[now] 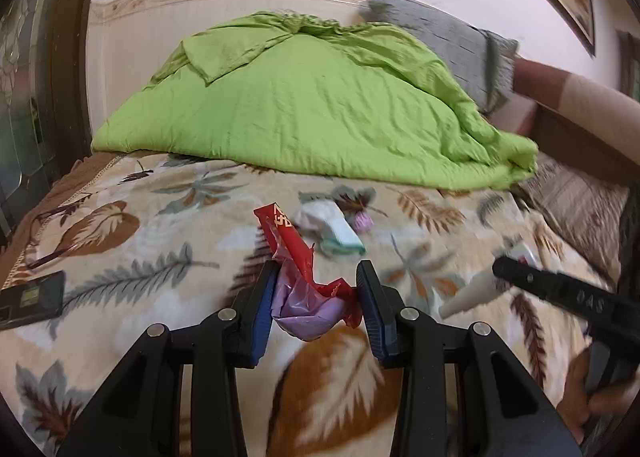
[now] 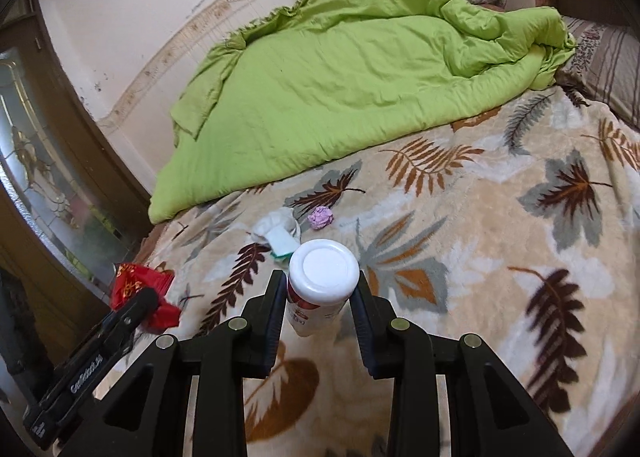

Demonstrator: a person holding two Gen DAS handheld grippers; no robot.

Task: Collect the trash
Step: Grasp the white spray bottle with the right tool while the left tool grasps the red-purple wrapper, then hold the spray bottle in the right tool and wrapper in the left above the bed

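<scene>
- Fingers (image 1: 267,297) of the left gripper (image 1: 318,297) are clamped on a red wrapper (image 1: 296,253) bunched with a lilac bag (image 1: 308,317), both held clear above the leaf-patterned blanket (image 1: 160,257).
- Right gripper (image 2: 318,297) is closed on a white bottle (image 2: 323,277), its cap facing the camera; whether the bottle is clear of the blanket is hard to tell.
- On the blanket ahead lie a crumpled white tissue wad (image 2: 280,231) and, just beside it, a small purple paper ball (image 2: 321,218).
- Behind them a green quilt (image 2: 340,89) is heaped near the wall.
- Near the blanket's left edge lies a dark flat object (image 1: 32,299), possibly a phone.
</scene>
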